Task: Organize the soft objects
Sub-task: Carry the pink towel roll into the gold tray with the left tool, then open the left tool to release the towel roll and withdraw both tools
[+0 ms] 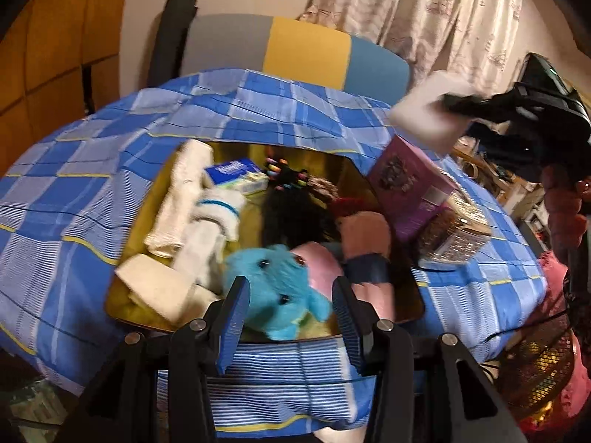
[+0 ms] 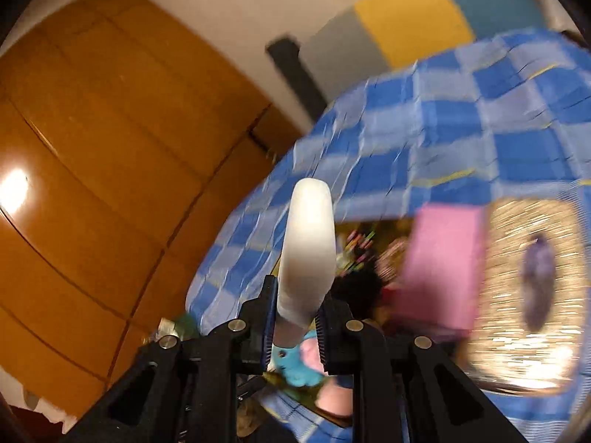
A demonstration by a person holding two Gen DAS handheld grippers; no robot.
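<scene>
Item 1, your left gripper (image 1: 291,313): jaws apart, nothing between the pads, hanging over the near edge of the tray (image 1: 413,306).

Item 2, your right gripper (image 2: 295,313): jaws closed tight on a white sponge block (image 2: 308,243), pinched at its lower end and standing up between the fingers. In the left wrist view the same block (image 1: 424,114) is in the air above the far right corner of the table, over the purple box (image 1: 410,188).

Item 3, tray contents: a blue plush toy (image 1: 277,288) at the near edge; a pink soft piece (image 1: 321,269) touching it on the right; white socks with a blue band (image 1: 218,217) and a folded cream cloth (image 1: 159,288) on the left; a tissue pack (image 1: 236,177) and a dark bundle with coloured tips (image 1: 288,177) at the back.

Item 4, surroundings: blue checked cloth (image 1: 74,199) under the tray, and a glittery box (image 1: 454,232) just beside the purple box. The right wrist view is heavily blurred.
</scene>
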